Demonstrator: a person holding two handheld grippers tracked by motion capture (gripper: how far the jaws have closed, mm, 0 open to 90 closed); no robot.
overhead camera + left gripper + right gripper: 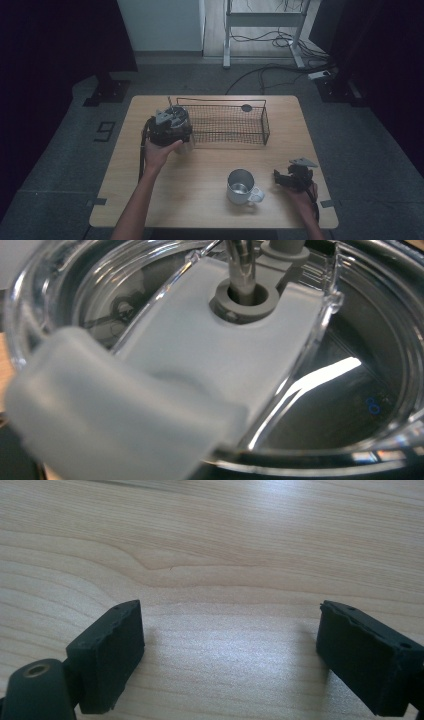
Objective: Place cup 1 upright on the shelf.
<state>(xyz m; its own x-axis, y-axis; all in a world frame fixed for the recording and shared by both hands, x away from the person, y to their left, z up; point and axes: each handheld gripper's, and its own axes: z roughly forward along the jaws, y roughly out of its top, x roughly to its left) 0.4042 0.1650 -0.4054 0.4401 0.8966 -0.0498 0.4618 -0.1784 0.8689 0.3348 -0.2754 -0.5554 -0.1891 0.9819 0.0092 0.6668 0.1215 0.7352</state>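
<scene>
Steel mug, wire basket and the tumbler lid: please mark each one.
Steel mug (240,186), high view, on its side wall below the rim.
Wire basket (227,125), high view, on its front mesh wall.
Tumbler lid (225,365), left gripper view, on the frosted flap around the straw hole.

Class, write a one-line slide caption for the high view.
Left gripper over a lidded tumbler beside the wire basket; right gripper idles near a steel mug.

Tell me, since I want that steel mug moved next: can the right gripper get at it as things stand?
Probably yes. The right gripper lies with open, empty jaws on the table beside the mug, whose handle points toward it, with bare wood between them.
</scene>
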